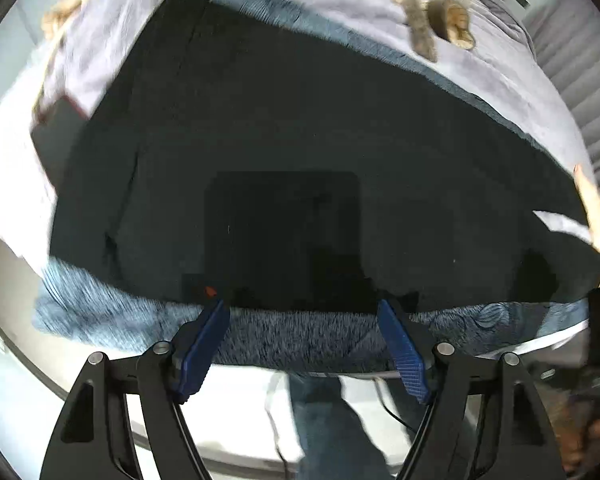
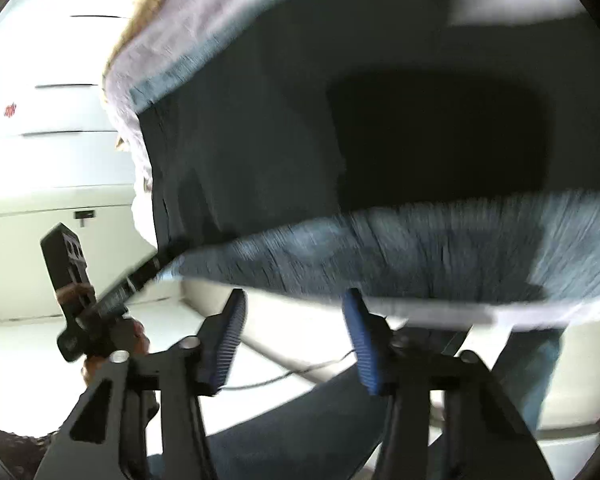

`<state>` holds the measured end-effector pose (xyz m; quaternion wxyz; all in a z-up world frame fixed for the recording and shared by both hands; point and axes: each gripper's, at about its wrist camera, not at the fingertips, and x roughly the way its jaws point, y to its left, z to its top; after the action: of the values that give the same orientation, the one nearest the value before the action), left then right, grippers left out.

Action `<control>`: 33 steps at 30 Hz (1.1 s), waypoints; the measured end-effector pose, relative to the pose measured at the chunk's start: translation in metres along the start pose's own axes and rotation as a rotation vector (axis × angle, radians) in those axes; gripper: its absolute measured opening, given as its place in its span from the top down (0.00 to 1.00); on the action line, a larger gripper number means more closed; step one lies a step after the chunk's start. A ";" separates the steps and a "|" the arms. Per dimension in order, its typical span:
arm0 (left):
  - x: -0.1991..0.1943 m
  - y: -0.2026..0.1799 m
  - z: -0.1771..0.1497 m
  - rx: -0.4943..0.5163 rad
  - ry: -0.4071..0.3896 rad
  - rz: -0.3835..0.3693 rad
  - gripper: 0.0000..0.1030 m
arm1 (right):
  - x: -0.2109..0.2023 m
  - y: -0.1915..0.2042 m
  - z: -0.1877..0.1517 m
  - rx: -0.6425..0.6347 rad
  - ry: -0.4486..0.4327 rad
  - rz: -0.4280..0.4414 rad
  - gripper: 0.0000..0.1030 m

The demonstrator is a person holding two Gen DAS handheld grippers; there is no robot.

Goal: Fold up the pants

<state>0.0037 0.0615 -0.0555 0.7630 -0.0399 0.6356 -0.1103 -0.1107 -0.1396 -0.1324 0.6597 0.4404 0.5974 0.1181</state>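
left gripper (image 1: pixel 302 304) agape, right gripper (image 2: pixel 296 300) agape

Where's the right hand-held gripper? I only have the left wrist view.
Observer: The right wrist view shows the right hand-held gripper just short of the near edge of the blue blanket, pads apart, nothing between them.
Operator: Over the pants?
Observer: No. The dark pants lie beyond that strip of blanket, ahead of it.
Operator: My side from there?
Observer: The left hand-held gripper reaches in at the pants' near left corner. Blur hides whether it touches.
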 end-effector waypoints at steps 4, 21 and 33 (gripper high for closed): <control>0.000 0.012 -0.010 -0.062 0.008 -0.049 0.24 | 0.003 -0.025 -0.005 0.064 -0.059 0.030 0.49; 0.001 0.075 -0.043 -0.355 -0.004 -0.210 0.24 | -0.004 -0.038 0.016 0.202 -0.153 0.260 0.91; -0.005 0.106 -0.030 -0.600 -0.153 -0.386 0.24 | -0.046 0.012 0.035 0.132 -0.169 0.381 0.93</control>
<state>-0.0139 0.1682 -0.0778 0.7278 -0.3891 0.5618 -0.0575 -0.0867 -0.1795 -0.0963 0.6429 0.5958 0.4526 0.1639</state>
